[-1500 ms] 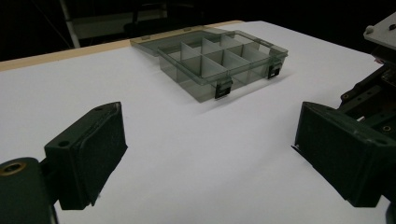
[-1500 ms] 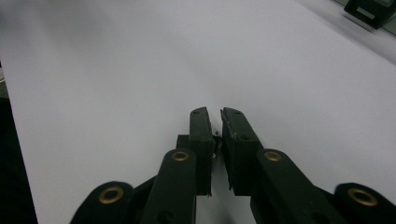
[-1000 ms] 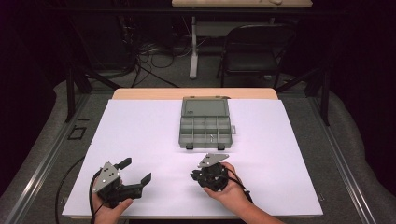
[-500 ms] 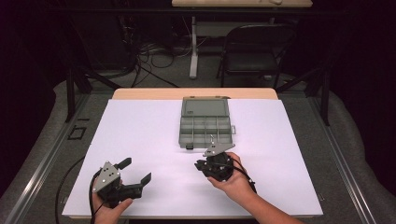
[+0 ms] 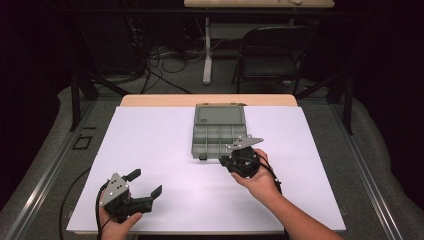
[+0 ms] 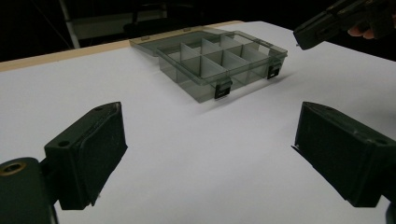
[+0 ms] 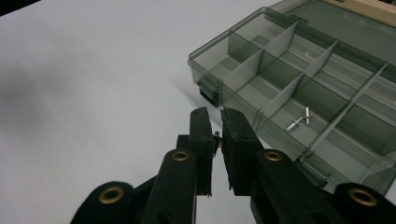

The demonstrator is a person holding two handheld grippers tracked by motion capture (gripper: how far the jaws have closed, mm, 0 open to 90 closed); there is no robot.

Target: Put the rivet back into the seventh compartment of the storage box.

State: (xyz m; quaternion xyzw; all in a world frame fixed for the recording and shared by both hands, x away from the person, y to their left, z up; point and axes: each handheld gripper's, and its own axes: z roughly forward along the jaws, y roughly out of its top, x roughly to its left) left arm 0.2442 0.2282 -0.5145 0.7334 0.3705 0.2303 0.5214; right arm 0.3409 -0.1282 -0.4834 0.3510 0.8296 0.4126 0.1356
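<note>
A grey see-through compartment box lies open at the middle back of the white table, lid flat behind it. In the right gripper view two small metal pins lie in one of its near compartments. My right gripper hovers just before the box's near edge, its jaws shut on a tiny metal pin. My left gripper rests near the table's front left, jaws wide open with nothing between them. It faces the box, and the right gripper shows at the top right of its view.
White sheet covers the table; bare wood strip at the far edge. A black chair, a table leg and cables stand on the floor beyond. The box's two black latches face the person.
The right gripper has risen and moved away from the person, up to the box's near edge, jaws still shut. The left gripper has stayed put.
</note>
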